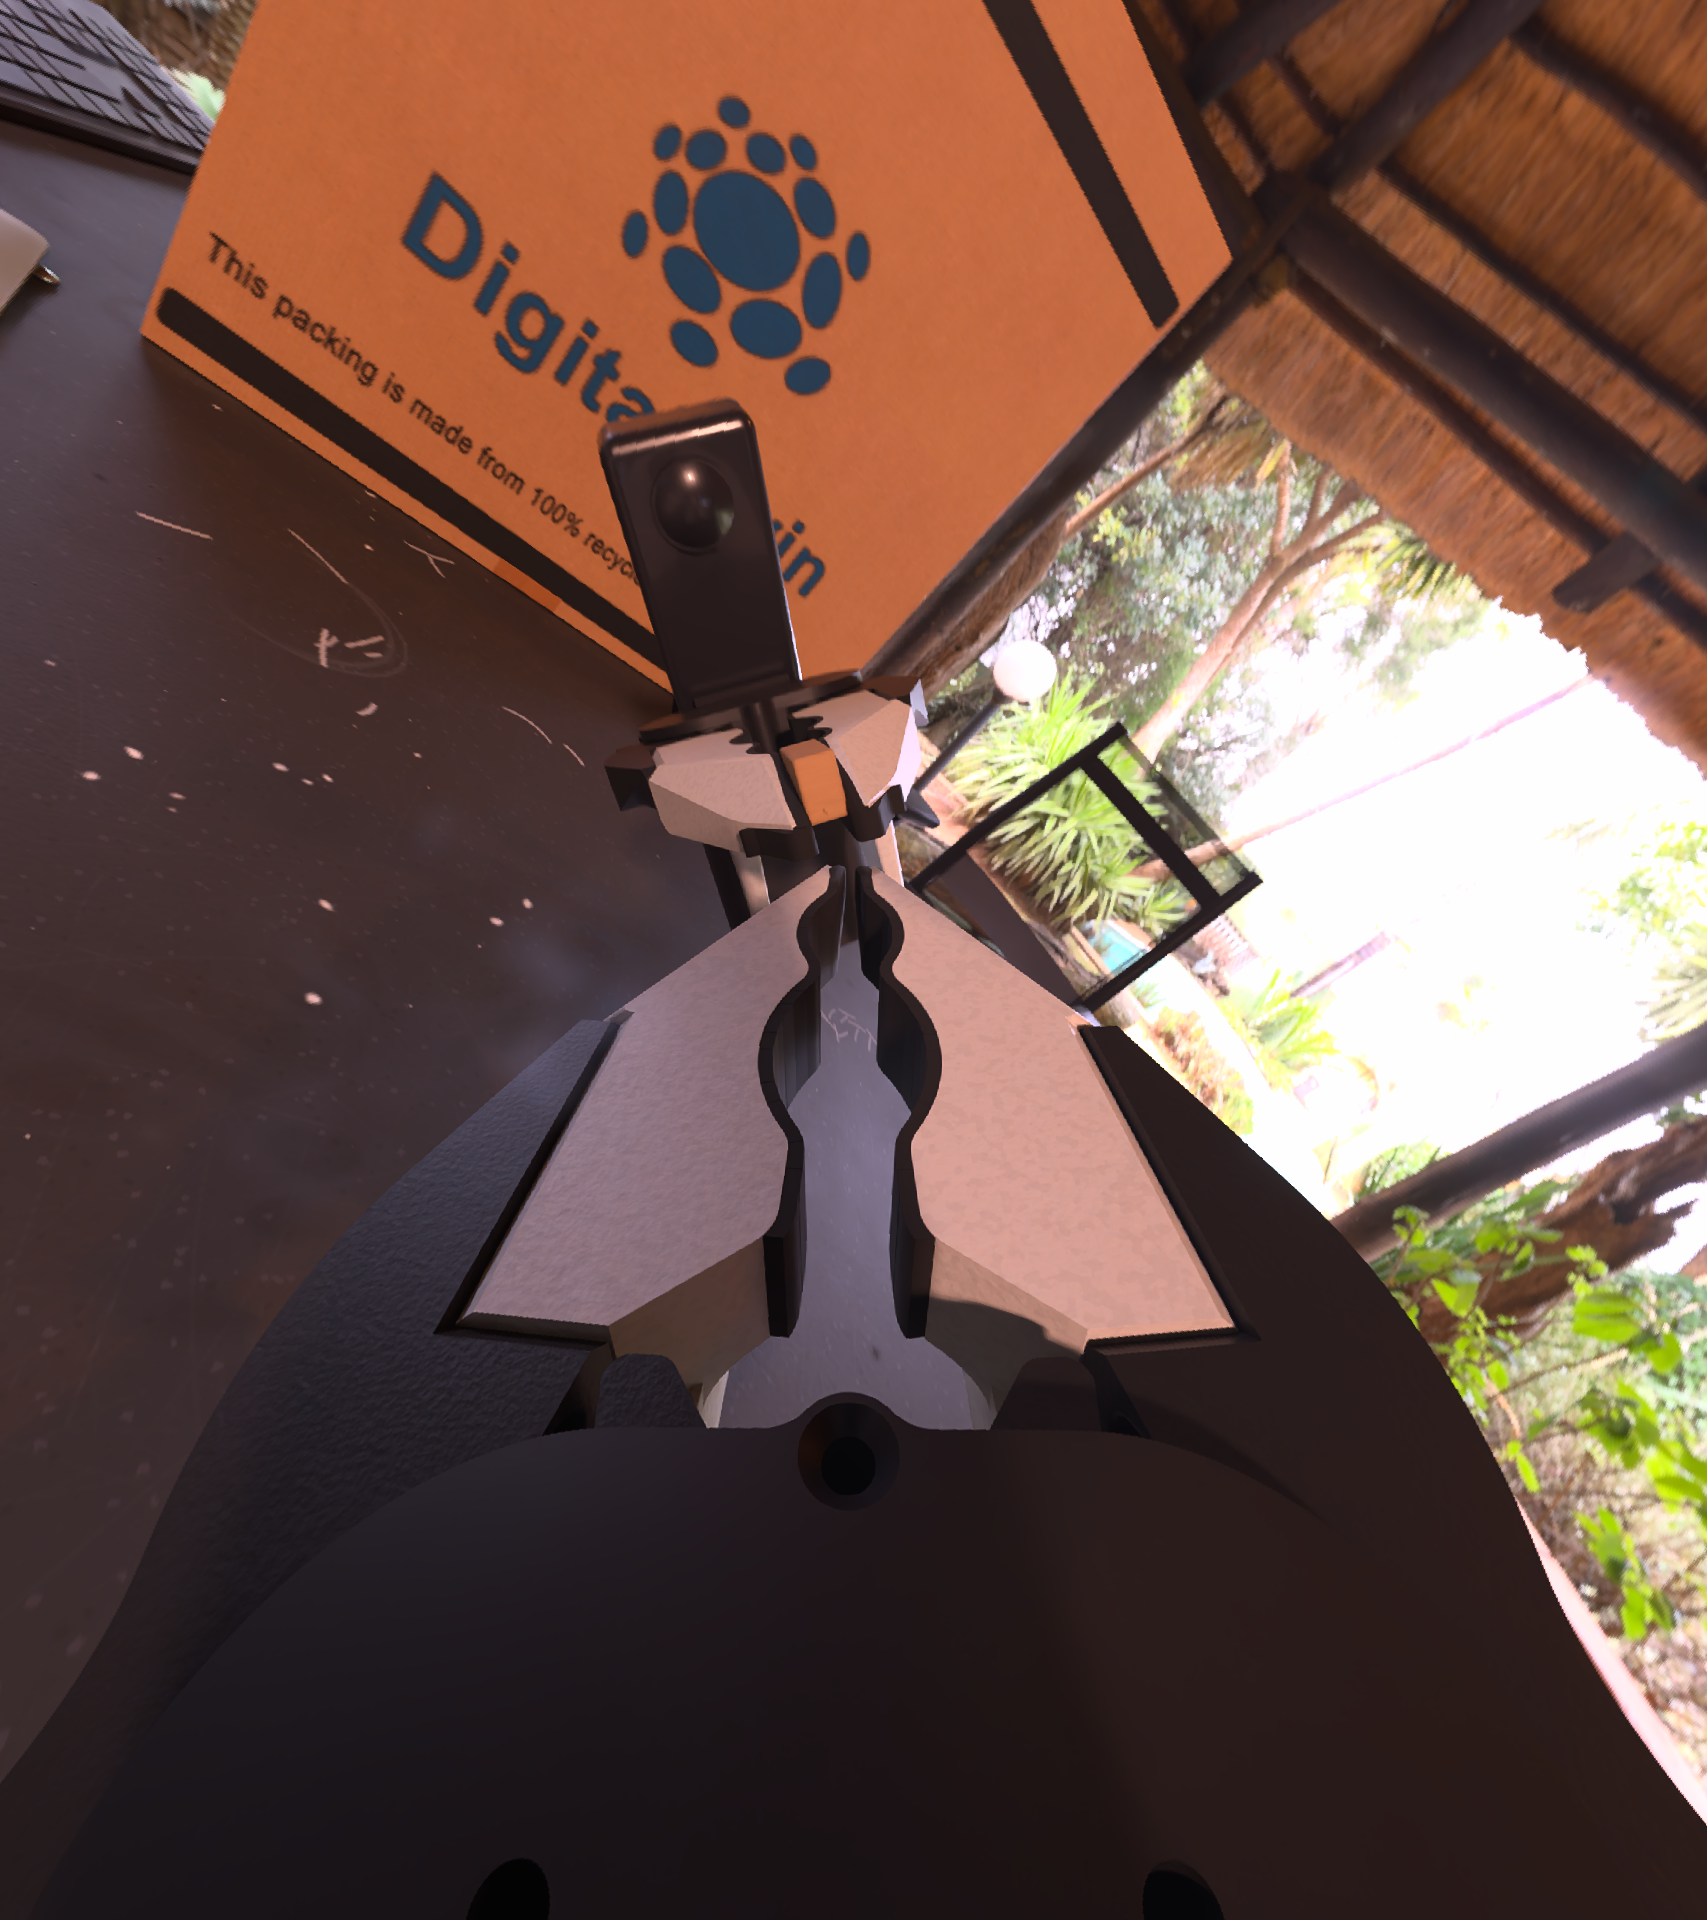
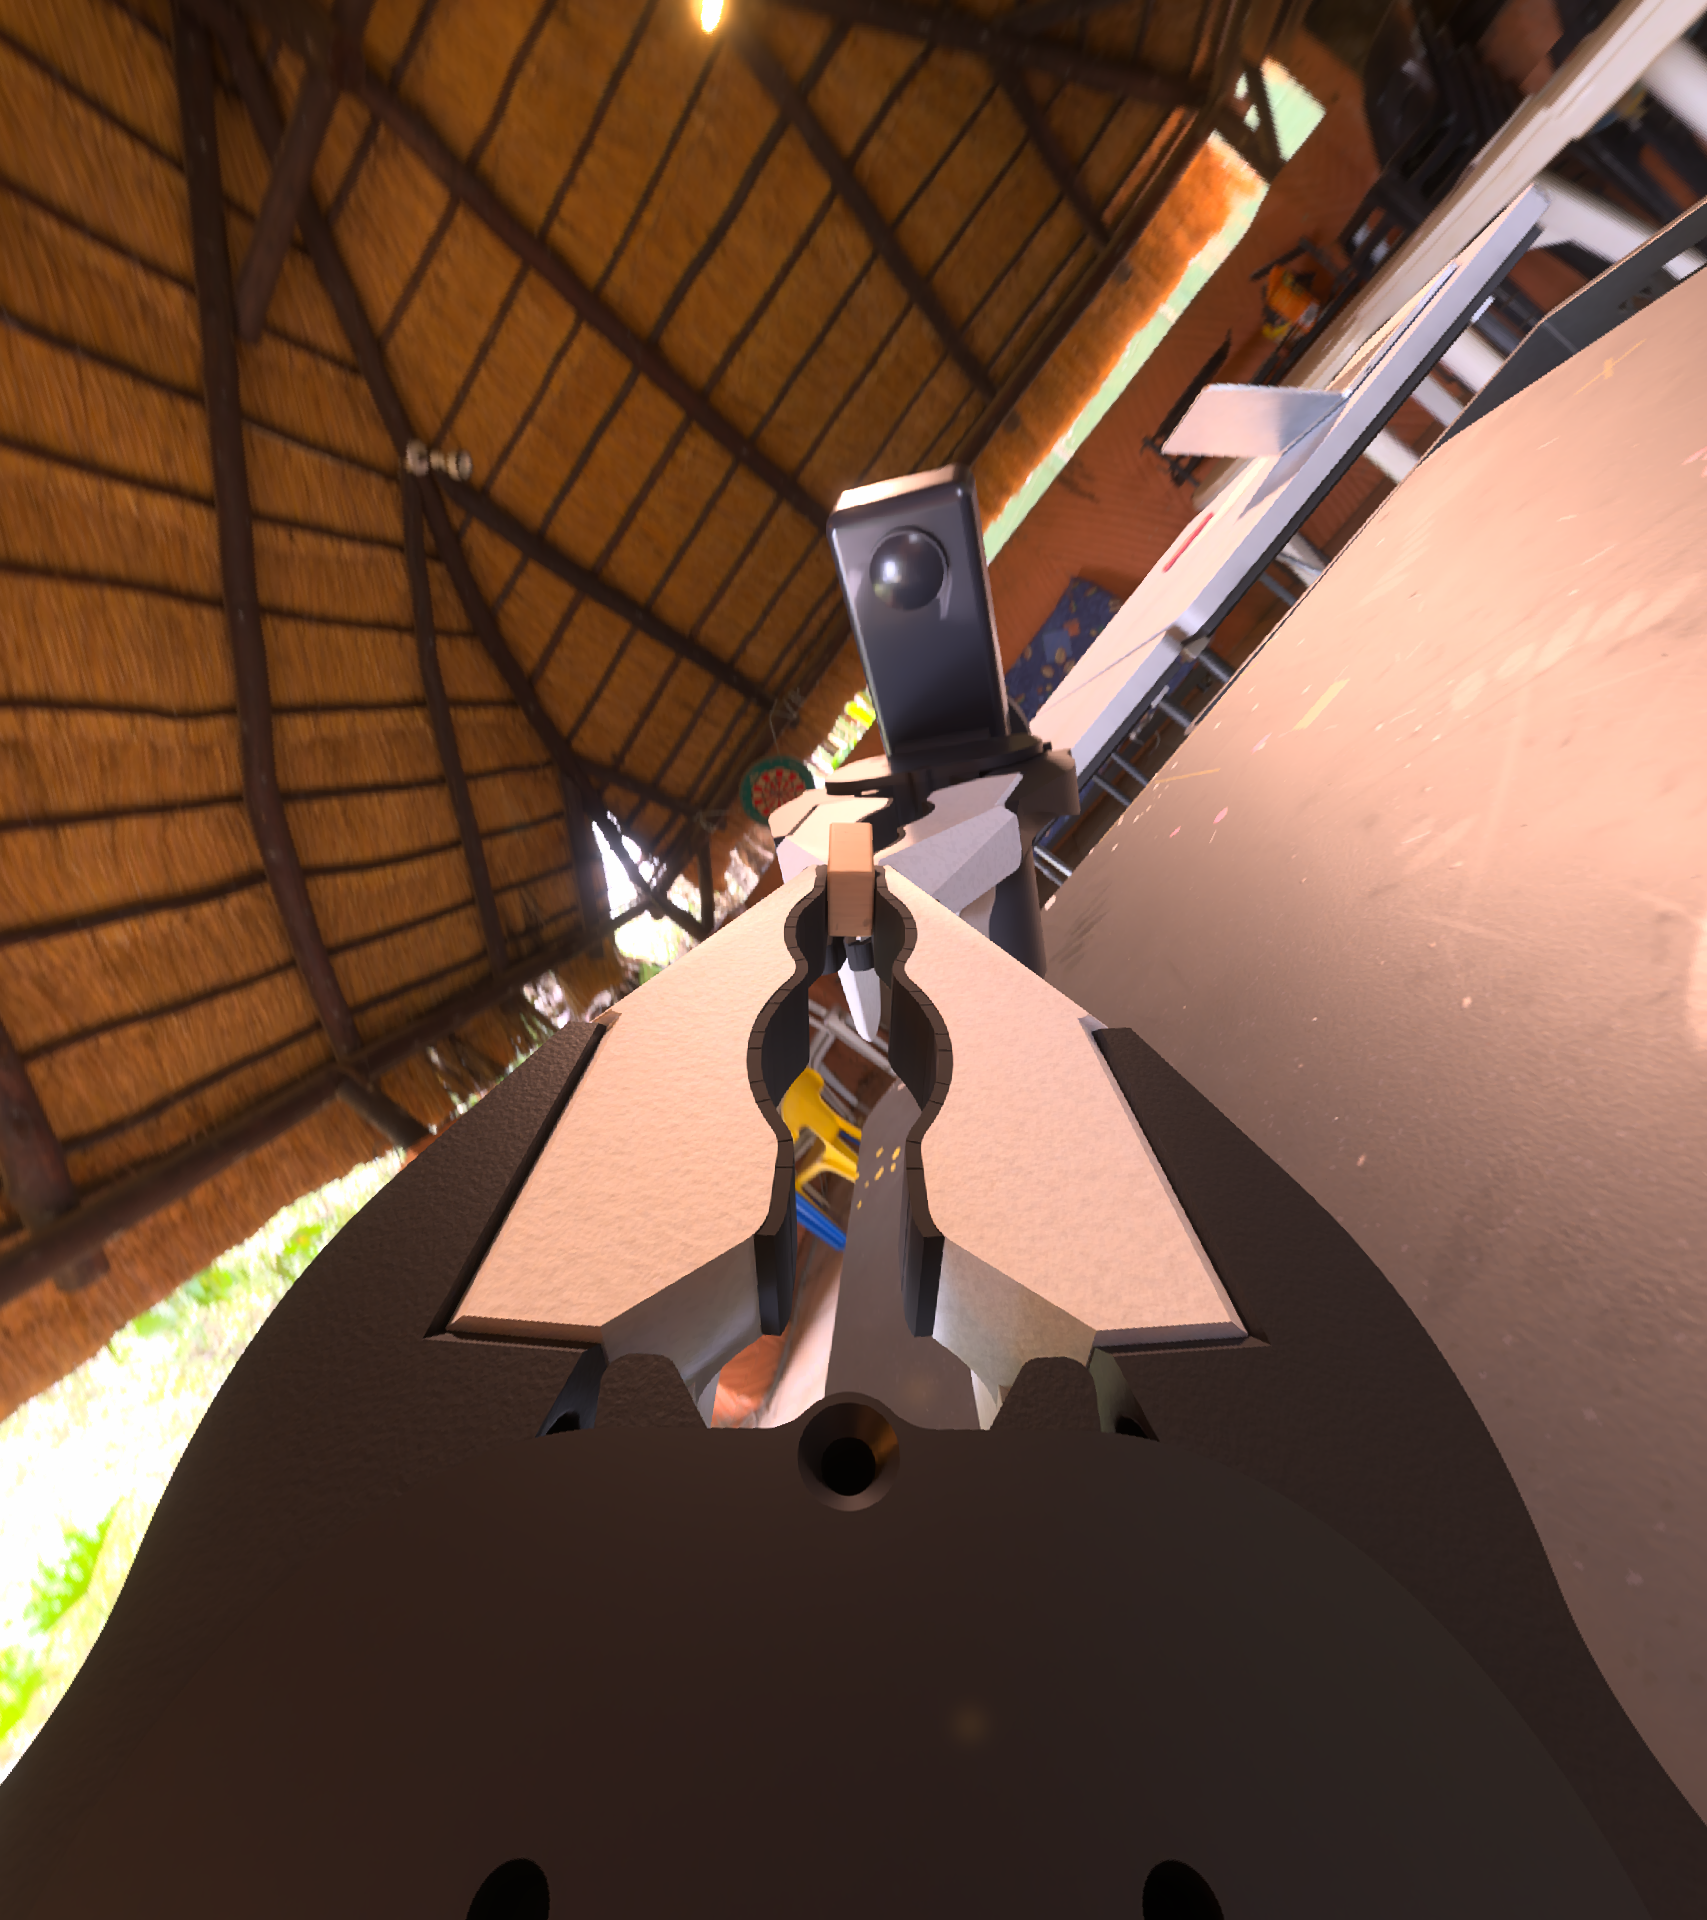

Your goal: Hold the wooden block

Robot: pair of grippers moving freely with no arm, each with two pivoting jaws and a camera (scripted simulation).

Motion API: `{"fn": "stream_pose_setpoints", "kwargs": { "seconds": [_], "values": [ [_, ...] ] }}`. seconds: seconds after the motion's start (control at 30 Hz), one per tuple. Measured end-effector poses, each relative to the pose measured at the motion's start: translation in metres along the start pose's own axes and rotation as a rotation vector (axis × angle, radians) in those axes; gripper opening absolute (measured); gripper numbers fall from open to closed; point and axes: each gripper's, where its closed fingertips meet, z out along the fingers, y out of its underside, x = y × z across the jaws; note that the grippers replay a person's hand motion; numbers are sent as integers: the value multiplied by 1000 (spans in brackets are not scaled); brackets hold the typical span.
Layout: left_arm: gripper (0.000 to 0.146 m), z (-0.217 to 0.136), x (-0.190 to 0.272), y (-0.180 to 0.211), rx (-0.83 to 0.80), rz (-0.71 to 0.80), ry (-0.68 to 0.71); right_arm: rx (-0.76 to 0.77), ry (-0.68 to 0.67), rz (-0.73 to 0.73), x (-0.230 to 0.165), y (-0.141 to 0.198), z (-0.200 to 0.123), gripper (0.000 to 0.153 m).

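Thatched roof beams rise over a dark desk (image 1: 153, 831) with one orange box (image 1: 620, 260) standing on it. Two grippers face each other above the desk. The right gripper (image 2: 851, 899) has its fingers narrowed onto the one wooden block (image 2: 851, 878), pinched at the tips. The left gripper (image 1: 847, 883) has its fingers nearly touching, with nothing between them. To hold well, I judge the right should keep even pressure and stay level.
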Motion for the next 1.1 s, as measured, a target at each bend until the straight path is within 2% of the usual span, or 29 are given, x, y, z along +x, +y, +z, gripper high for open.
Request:
{"fn": "stream_pose_setpoints", "kwargs": {
  "seconds": [0.13, 0.2, 0.27, 0.33, 0.4, 0.43, 0.5, 0.6, 0.83, 1.1],
  "values": [
    [2, -14, 13, 9, -47, 75, 4, -83, -21, -53, -9, 14, 12, 7],
    [2, -21, 19, 13, -86, 195, -22, -140, -25, -127, -15, 22, 18, 7],
    [2, -28, 29, 21, -139, 412, -57, -215, -13, -326, -25, 33, 24, 7],
    [2, -35, 42, 29, -195, 633, -80, -283, -14, -592, -38, 46, 29, 7],
    [2, -39, 53, 39, -230, 795, -92, -330, -5, -806, -45, 60, 33, 7],
    [3, -42, 55, 46, -246, 853, -96, -369, 7, -866, -47, 69, 35, 7],
    [3, -49, 60, 59, -278, 914, -81, -452, -5, -869, -49, 85, 39, 7],
    [3, -58, 67, 69, -265, 937, -50, -480, -46, -817, -53, 96, 47, 7],
    [3, -69, 68, 68, -249, 805, 31, -416, -136, -731, -56, 89, 54, 7],
    [2, -71, 64, 67, -248, 688, 83, -428, -116, -706, -45, 89, 56, 7]
  ]
}}
